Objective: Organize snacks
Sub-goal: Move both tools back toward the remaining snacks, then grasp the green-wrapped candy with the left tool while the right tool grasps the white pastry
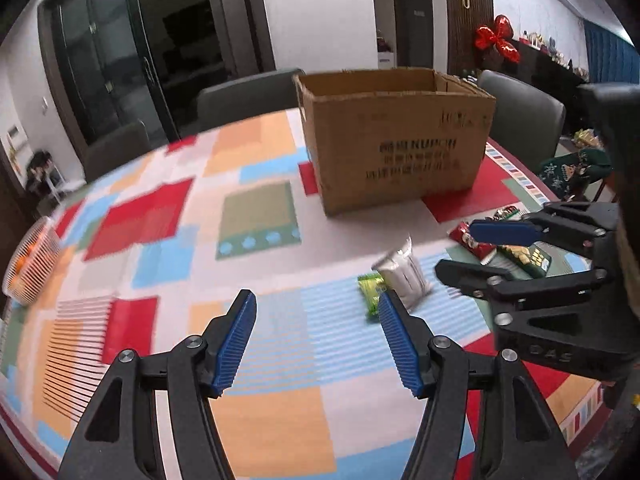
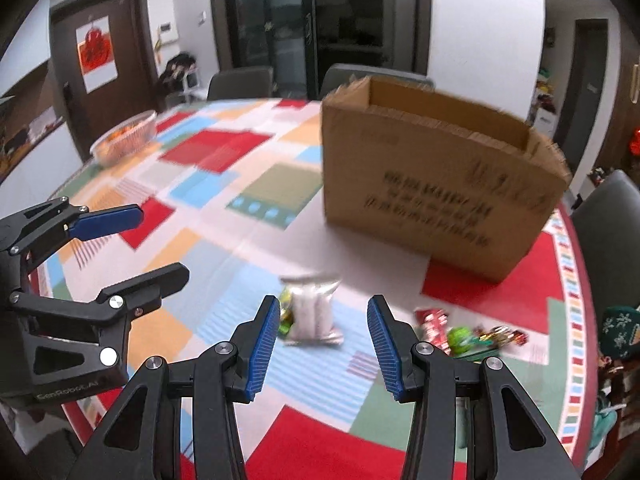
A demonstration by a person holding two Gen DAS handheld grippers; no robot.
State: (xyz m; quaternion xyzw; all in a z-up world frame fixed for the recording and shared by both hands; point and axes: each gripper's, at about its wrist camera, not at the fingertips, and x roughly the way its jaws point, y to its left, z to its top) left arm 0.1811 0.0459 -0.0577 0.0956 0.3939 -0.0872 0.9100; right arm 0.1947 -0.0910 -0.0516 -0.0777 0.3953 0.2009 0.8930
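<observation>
An open cardboard box (image 1: 396, 140) stands on the round table's patchwork cloth (image 1: 160, 216), chairs (image 2: 240, 82) behind it and a mesh bowl of orange fruit (image 2: 124, 138) near the far rim. Nothing blocks the way to the snacks. Both grippers tilt down over the cloth. The left gripper (image 1: 316, 340) has its jaws parted and empty; a green packet (image 1: 372, 292) lies just past its right fingertip. The right gripper (image 2: 322, 344) is also parted and empty, a silver packet (image 2: 314, 312) lying just beyond the gap. Red and green wrappers (image 2: 460, 334) lie scattered to the right.
</observation>
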